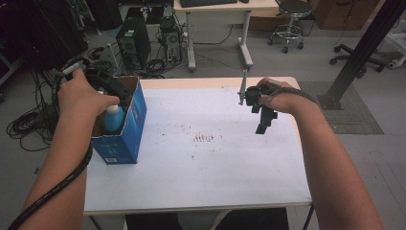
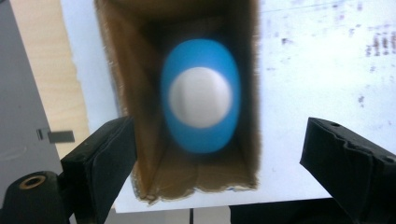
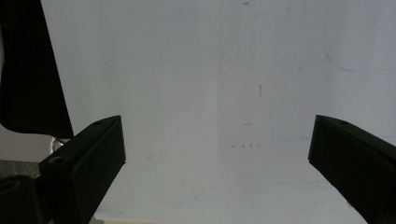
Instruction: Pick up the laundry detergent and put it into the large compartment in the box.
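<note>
Plastic bottle [image 2: 201, 95], blue with a white cap, stands inside the box [image 1: 136, 115] at the table's left: light, smooth, best gripped at the cap. Left gripper [image 2: 217, 154] hovers above with jaws apart and empty; right gripper [image 3: 217, 144] is likewise spread.

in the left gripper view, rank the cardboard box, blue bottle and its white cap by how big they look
1. Open brown cardboard box
2. Blue plastic bottle standing inside it
3. Round white cap, though it sits nearest the camera

The blue box [image 1: 125, 125] stands at the table's [image 1: 201, 187] nine o'clock edge, its walls hemming the bottle [image 1: 114, 119] inside; from centre to three o'clock the white top lies open.
</note>
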